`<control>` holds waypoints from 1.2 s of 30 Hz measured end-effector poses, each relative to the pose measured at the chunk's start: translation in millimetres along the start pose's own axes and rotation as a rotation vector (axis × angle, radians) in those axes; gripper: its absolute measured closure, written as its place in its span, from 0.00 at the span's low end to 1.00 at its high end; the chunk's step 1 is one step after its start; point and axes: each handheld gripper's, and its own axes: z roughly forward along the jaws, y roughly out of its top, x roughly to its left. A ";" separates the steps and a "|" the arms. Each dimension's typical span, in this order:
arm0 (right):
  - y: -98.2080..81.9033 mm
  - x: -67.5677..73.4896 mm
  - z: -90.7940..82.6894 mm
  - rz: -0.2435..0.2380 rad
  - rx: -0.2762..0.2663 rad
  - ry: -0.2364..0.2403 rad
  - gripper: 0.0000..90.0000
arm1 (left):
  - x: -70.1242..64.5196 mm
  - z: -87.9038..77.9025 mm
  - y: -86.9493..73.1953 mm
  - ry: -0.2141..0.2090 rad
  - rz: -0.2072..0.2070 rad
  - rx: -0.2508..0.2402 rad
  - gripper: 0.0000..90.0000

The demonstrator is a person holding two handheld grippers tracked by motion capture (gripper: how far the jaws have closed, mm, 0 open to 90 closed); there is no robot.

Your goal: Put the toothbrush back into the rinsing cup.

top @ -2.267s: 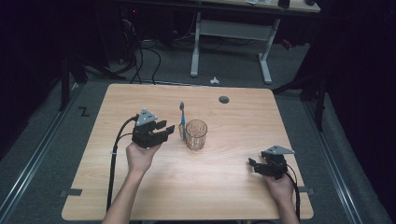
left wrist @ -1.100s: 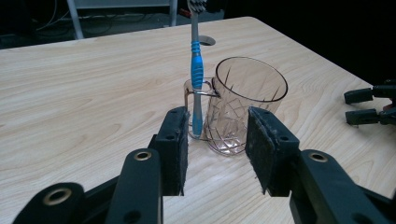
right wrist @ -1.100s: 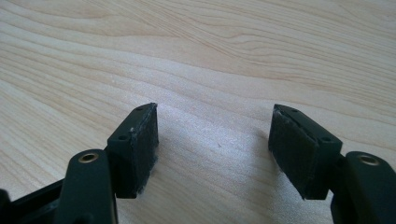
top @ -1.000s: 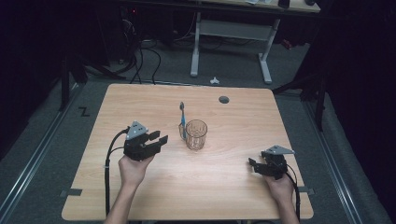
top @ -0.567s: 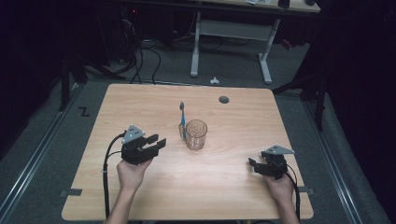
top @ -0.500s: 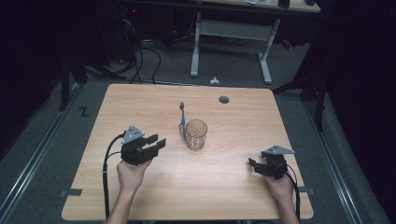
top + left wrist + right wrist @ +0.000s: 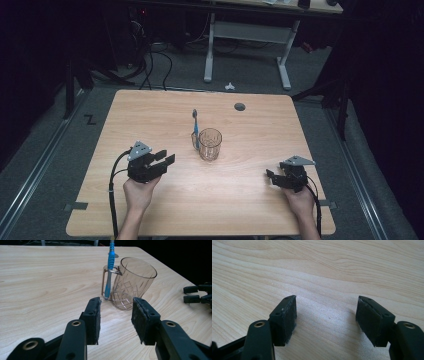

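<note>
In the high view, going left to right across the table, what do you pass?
left gripper → toothbrush standing through the mug's handle → glass mug → right gripper. The small round hole in the table lies farther back, between the mug and the right gripper.

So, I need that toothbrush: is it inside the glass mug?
No. The blue toothbrush stands through the handle loop outside the glass mug, which looks empty; where its tip rests is hard to see.
</note>
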 end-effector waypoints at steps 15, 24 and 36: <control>0.0 0.0 0.0 0.000 0.000 0.000 0.37 | 5.5 0.1 -13.9 0.017 -0.022 0.023 0.65; 0.0 0.0 0.0 0.000 0.000 0.000 0.37 | 9.4 1.6 -24.3 0.045 -0.032 0.045 0.64; 0.0 0.0 0.0 0.000 0.000 0.000 0.37 | 14.6 5.0 -35.2 0.078 -0.048 0.065 0.60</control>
